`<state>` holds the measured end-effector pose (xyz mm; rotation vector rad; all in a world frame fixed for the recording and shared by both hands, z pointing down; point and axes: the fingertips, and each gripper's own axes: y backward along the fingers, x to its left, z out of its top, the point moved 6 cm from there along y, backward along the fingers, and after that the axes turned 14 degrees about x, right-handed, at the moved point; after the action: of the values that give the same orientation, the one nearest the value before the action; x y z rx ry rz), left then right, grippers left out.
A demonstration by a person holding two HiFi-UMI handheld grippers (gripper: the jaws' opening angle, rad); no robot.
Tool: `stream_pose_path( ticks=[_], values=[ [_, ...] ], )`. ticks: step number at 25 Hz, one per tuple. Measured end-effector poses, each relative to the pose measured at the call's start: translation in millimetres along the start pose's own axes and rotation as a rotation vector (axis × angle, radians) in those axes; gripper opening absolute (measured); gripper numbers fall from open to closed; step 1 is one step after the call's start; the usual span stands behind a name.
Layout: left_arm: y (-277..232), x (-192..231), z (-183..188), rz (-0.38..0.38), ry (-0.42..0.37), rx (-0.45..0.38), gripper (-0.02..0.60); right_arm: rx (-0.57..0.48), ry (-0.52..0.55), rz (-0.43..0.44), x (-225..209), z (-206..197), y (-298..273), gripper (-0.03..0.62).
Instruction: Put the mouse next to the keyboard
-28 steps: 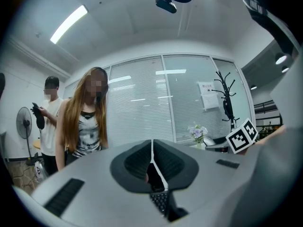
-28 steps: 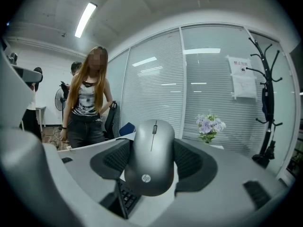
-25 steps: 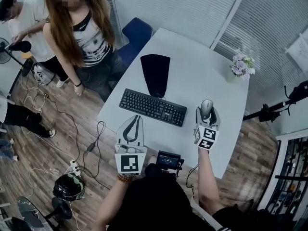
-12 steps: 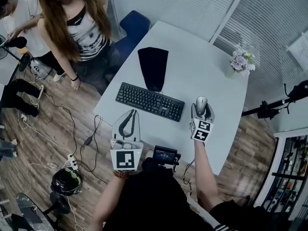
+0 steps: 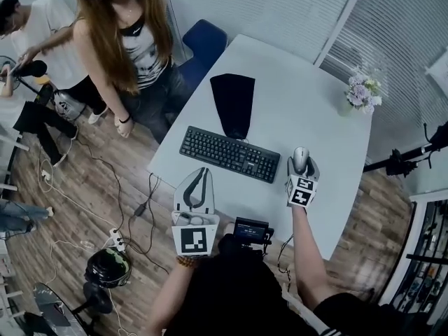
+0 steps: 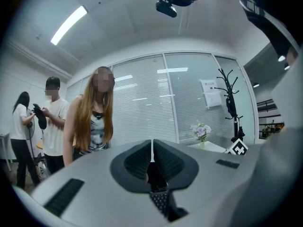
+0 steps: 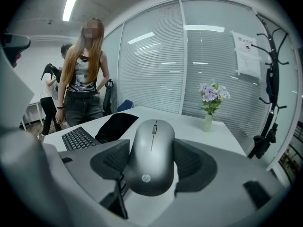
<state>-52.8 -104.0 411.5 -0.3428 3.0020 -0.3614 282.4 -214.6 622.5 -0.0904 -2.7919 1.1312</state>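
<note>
A grey mouse sits between the jaws of my right gripper, which is shut on its sides. It hangs low over the white table, just right of the black keyboard. In the right gripper view the mouse fills the gap of the right gripper, with the keyboard to the left. I cannot tell whether the mouse touches the table. My left gripper is shut and empty at the table's front edge; in the left gripper view its jaws meet over the keyboard.
A black pad lies behind the keyboard. A small vase of flowers stands at the table's far right corner. A person stands at the left side of the table by a blue chair. Cables lie on the wooden floor.
My right gripper has sunk toward the table with the mouse still in its jaws, staying right of the keyboard. The left gripper has kept its place.
</note>
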Motion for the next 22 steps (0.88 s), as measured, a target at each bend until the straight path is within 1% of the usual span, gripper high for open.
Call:
stream_pose_path(
  ticks=[3,8,14,18,22],
  values=[
    [0.6,3.1,-3.5,0.011,0.007,0.032,0.014,0.028,-0.021,-0.003,-0.4,-7.6,-12.5,0.295],
    [1.6,3.5,-6.8,0.016,-0.008,0.038,0.014,0.072,-0.034,-0.010,-2.6,-20.6,-24.7,0.295],
    [0.1,5.6,-7.9,0.024,0.008,0.039,0.014,0.109,-0.044,-0.011,-1.1,-28.5,-37.1,0.295],
    [-0.6,5.2,-13.2,0.022,-0.009,0.065,0.012,0.146,-0.047,-0.005,0.9,-40.7,-45.6,0.295],
    [-4.8,4.3,-12.7,0.020,-0.021,0.059,0.014,0.180,-0.061,-0.008,-1.4,-47.4,-55.0,0.295]
  ],
)
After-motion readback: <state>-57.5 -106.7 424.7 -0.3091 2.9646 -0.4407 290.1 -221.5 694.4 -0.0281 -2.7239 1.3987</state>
